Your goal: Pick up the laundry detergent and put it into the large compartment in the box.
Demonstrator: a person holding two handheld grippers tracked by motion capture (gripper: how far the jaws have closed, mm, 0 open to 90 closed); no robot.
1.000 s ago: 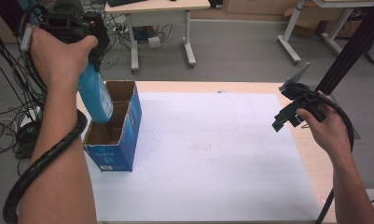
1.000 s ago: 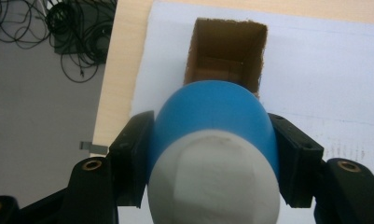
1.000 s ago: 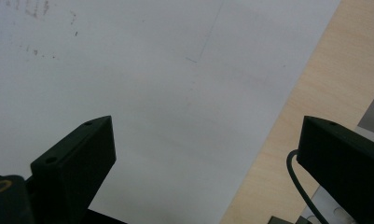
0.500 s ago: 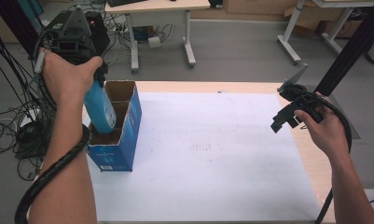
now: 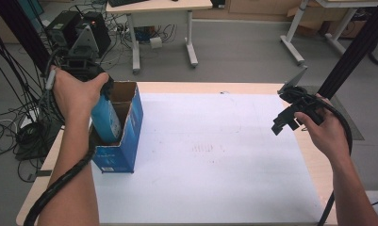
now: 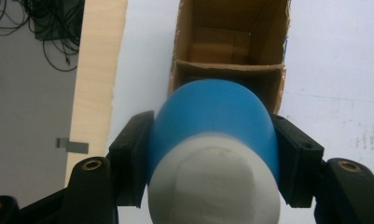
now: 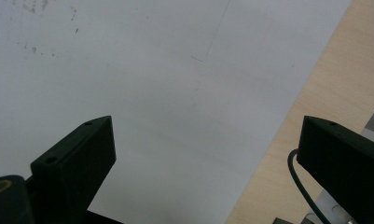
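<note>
Nearly upright, blue bottle (image 5: 106, 120) enters box (image 5: 125, 141) bottom-first.

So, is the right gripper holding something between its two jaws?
No, the right gripper has its jaws wide apart, with only the white sheet visible between them.

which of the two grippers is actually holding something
The left gripper: its jaws clamp the blue bottle over the cardboard box. The right gripper is open above the white sheet.
</note>
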